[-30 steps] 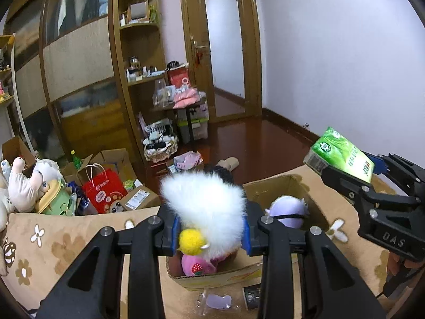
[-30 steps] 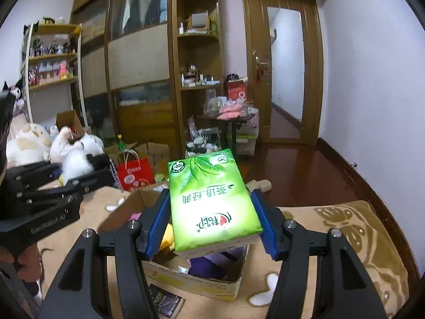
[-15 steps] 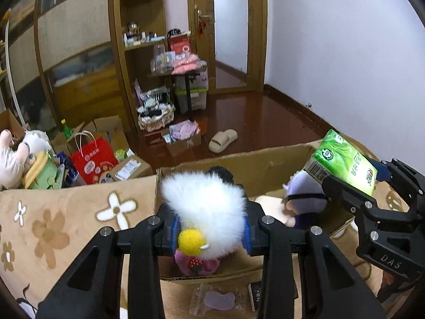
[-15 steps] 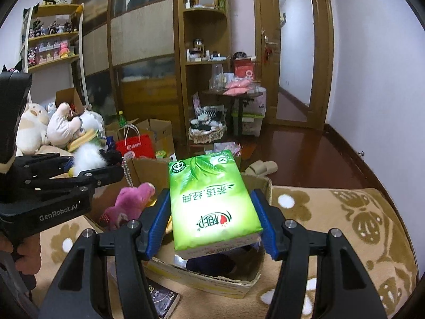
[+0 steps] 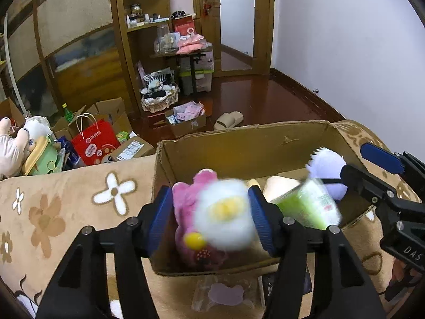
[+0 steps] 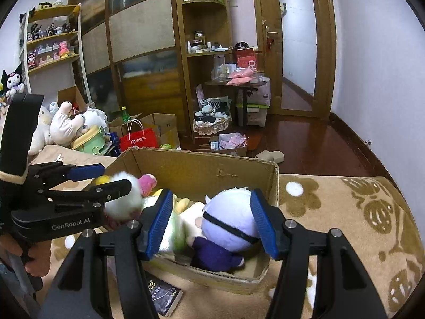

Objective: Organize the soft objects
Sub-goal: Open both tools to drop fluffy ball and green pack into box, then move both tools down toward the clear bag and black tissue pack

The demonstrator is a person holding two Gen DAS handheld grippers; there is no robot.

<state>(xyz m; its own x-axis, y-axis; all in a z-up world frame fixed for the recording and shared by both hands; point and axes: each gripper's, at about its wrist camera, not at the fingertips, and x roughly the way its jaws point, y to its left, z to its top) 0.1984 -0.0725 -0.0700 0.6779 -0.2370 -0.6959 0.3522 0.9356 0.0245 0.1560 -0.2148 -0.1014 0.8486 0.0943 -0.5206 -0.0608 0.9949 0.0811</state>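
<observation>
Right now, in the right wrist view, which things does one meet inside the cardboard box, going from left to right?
white fluffy toy → green tissue pack, blurred → doll with the lilac head

- cardboard box (image 5: 239, 146): plain brown
- fluffy toy (image 5: 225, 223): white, yellow spots, blurred
- plush (image 5: 186, 204): pink
- tissue pack (image 5: 308, 207): green with white, blurred
- doll (image 6: 233, 212): pale lavender head, black band, dark purple body
- blanket (image 5: 66, 207): tan, white and brown flowers
- gripper pads (image 6: 261, 226): blue on black
- shopping bag (image 5: 93, 143): red
</observation>
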